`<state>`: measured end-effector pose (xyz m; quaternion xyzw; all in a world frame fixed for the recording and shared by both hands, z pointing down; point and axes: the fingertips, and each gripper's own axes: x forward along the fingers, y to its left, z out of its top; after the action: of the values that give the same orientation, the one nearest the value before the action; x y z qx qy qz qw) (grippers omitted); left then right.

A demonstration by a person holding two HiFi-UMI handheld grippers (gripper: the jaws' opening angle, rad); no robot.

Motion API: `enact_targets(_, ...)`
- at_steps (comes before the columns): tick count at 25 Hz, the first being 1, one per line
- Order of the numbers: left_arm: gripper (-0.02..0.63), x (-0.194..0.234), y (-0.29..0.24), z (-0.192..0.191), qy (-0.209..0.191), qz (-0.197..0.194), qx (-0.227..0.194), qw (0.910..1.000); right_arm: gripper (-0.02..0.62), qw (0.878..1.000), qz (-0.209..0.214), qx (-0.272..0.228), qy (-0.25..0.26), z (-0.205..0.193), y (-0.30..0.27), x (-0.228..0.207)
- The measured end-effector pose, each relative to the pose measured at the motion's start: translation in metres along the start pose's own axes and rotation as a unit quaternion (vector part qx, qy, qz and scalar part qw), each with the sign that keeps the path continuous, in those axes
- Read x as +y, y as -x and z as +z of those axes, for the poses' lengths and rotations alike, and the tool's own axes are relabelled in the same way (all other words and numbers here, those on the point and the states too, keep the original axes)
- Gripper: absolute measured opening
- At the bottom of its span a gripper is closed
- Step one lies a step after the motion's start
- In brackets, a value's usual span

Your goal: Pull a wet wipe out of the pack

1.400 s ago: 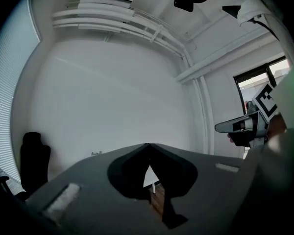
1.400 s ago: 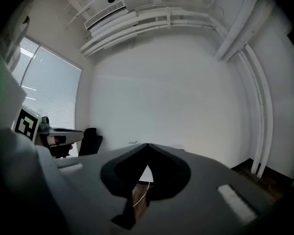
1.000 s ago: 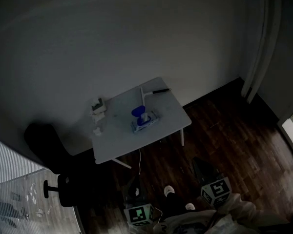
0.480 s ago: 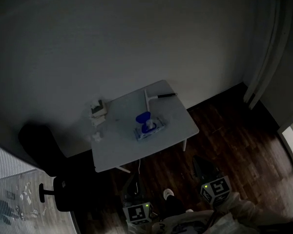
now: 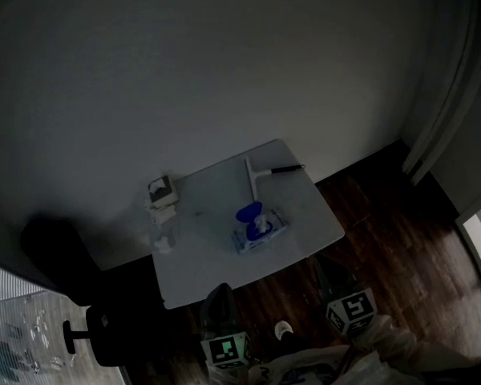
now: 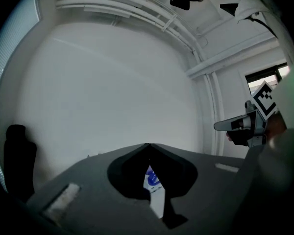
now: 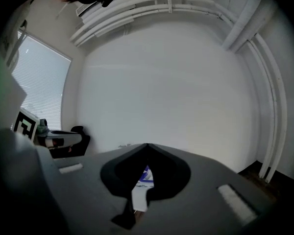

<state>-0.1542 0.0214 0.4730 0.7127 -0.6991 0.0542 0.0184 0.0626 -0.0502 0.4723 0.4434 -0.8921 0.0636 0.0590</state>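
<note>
The wet wipe pack [image 5: 260,231] lies on the small white table [image 5: 200,255], its blue lid [image 5: 248,213] flipped up and a white wipe showing at the opening. Both grippers are low at the near edge of the head view, short of the table and pointing at it. My left gripper [image 5: 218,305] is shut and holds nothing. My right gripper [image 5: 330,275] is also shut and empty. In the left gripper view the pack [image 6: 152,178] shows through the gap behind the closed tips [image 6: 148,146]. In the right gripper view the pack [image 7: 145,175] appears the same way behind the tips [image 7: 147,145].
A white squeegee with a black handle [image 5: 256,176] lies behind the pack. A small box [image 5: 160,189] and white scraps [image 5: 159,243] sit at the table's left side. A black chair [image 5: 60,255] stands left of the table. Dark wood floor [image 5: 385,231] lies to the right.
Both grippers have moved forward toward the table, which now sits nearer and lower in the head view. Both stay shut.
</note>
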Motion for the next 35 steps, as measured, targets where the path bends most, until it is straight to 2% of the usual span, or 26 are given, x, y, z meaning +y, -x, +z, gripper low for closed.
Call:
enact_targets(6,0.002,0.016,-0.034,-0.005,0.004,-0.021,-0.01,0.9997,0.006,1.0,-0.026,-0.004,0.003,0.015,-0.026,-0.005)
enact_targets(9,0.002,0.02,-0.044,-0.005,-0.001,-0.025,-0.005,0.9997,0.006,0.999,-0.031,0.006,0.004,0.013,-0.036,-0.009)
enact_targets(13,0.002,0.027,-0.062,-0.006,0.013,-0.027,-0.001,0.9996,0.006,0.999,-0.032,0.01,0.003,0.014,-0.057,-0.014)
enact_targets(18,0.002,0.033,-0.087,-0.009,0.016,-0.017,0.025,0.9994,0.006,1.0,-0.015,0.018,0.007,0.004,-0.093,-0.022)
enact_targets(26,0.002,0.04,-0.138,-0.019,0.012,0.013,0.033,0.9993,0.006,0.999,0.021,0.03,-0.006,0.007,-0.157,-0.053)
enact_targets(30,0.002,0.038,-0.167,-0.012,0.0,0.031,0.047,0.9984,0.006,0.998,0.048,0.032,-0.007,0.01,-0.188,-0.07)
enact_targets(33,0.002,0.036,-0.185,-0.012,0.007,0.05,0.042,0.9978,0.006,0.997,0.065,0.037,-0.009,0.01,-0.208,-0.084)
enact_targets(35,0.002,0.033,-0.195,-0.011,0.003,0.056,0.053,0.997,0.006,0.996,0.074,0.042,-0.011,0.007,-0.218,-0.091)
